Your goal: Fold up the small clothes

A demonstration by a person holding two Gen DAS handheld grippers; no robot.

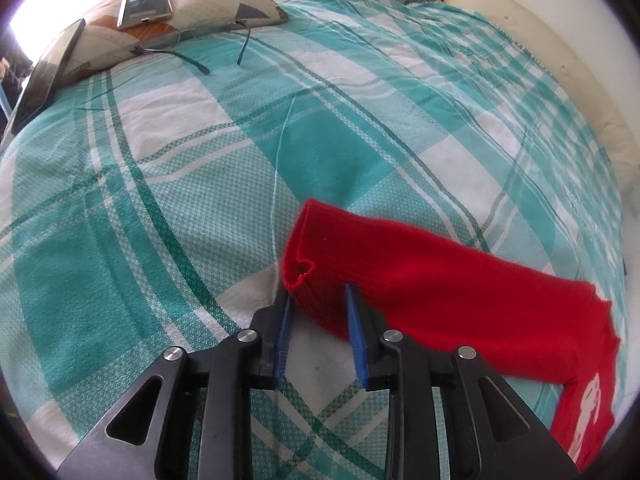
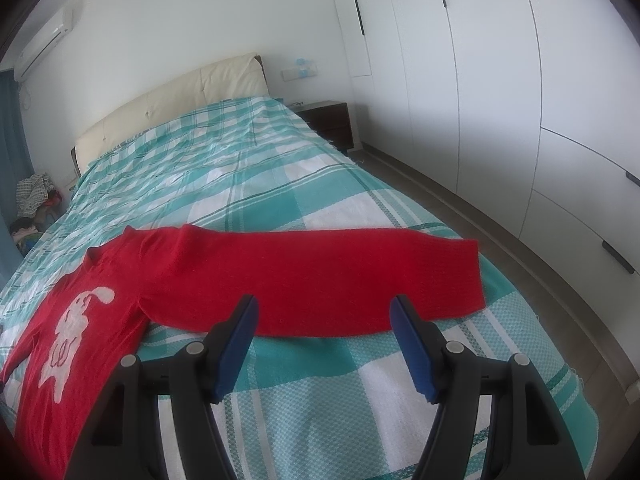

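A small red sweater point(image 2: 320, 264) with a white figure on its chest point(image 2: 72, 328) lies flat on the teal plaid bedspread point(image 2: 320, 392). One sleeve stretches out to the right. My right gripper point(image 2: 324, 302) is open over that sleeve's near edge, and nothing is between its blue pads. In the left wrist view the other red sleeve point(image 1: 440, 292) runs from the lower right to its cuff. My left gripper point(image 1: 319, 294) stands partly open with that cuff between the fingertips, and the pads are not squeezing it.
A patterned pillow point(image 1: 192, 20) at the far left carries a phone point(image 1: 145, 6), a tablet point(image 1: 48, 76) and glasses point(image 1: 192, 54). A cream headboard point(image 2: 180, 100), a dark nightstand point(image 2: 330, 120) and white wardrobes point(image 2: 500, 80) border the bed. The bed's edge drops off on the right.
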